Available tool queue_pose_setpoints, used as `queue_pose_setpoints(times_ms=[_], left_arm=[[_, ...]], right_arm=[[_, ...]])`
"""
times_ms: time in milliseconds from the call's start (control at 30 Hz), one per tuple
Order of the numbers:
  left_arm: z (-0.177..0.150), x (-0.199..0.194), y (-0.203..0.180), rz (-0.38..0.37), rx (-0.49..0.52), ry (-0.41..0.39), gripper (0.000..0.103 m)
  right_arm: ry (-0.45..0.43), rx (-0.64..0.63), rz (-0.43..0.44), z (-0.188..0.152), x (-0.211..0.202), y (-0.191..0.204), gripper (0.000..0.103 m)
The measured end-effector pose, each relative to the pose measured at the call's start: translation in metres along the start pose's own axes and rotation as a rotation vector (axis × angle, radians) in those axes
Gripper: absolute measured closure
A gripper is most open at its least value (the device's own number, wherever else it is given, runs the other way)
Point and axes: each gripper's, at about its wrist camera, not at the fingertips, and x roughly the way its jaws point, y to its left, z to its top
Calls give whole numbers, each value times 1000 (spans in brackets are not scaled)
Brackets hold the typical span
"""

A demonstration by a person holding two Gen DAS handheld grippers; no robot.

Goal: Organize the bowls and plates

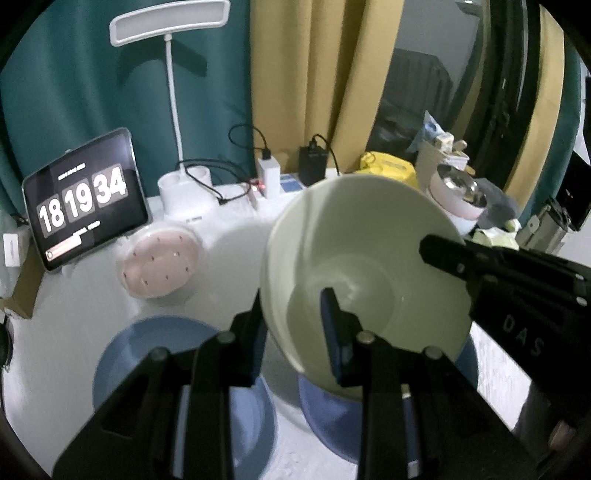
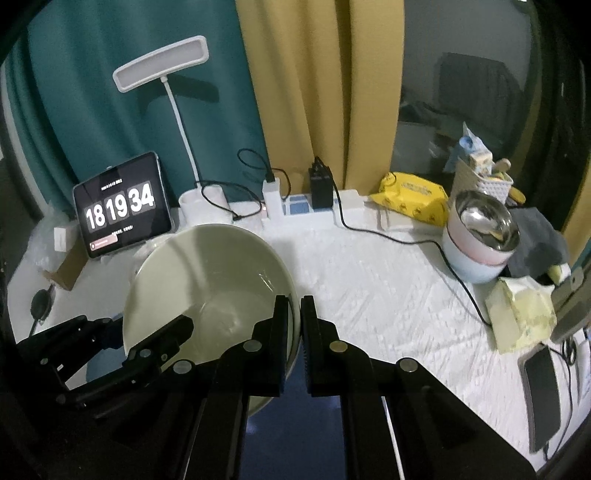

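- One pale green bowl (image 1: 364, 280) is up off the desk (image 2: 369, 280), carried between both tongs, its opening tipped toward the cameras; being round, it has no long axis to speak of.
- The left tongs (image 1: 295, 332) clench the bowl's rim at 7 o'clock in their own view, one finger inside the bowl, the other outside.
- The right tongs (image 2: 294, 332) pinch the opposite rim, their pads nearly together on the thin wall; in the left view they reach in from 3 o'clock.
- Two blue plates lie on the desk under the bowl: one blue plate (image 1: 147, 354) at 8 o'clock, a second blue plate (image 1: 332, 417) directly beneath the bowl.
- One pink perforated lid (image 1: 160, 264) sits at 10 o'clock, apart from the plates.
- One tablet clock (image 1: 83, 199) stands further out at 10 o'clock, one white desk lamp (image 1: 170, 22) behind it.
- One steel-lined pot (image 2: 480, 236) sits at 2 o'clock in the right view.
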Motion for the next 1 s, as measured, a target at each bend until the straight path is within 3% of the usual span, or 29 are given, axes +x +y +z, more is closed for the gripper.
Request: queue_pose_setpoints(times_ms=[500,1000], left_arm=[[-45,15,-24,-1,32,78,75],[-66,27,-38,29,88,133,75]], right_arm=[[70,36,-3,-45,4,-21,96],[123,47,-8,-68,14,-30,95]])
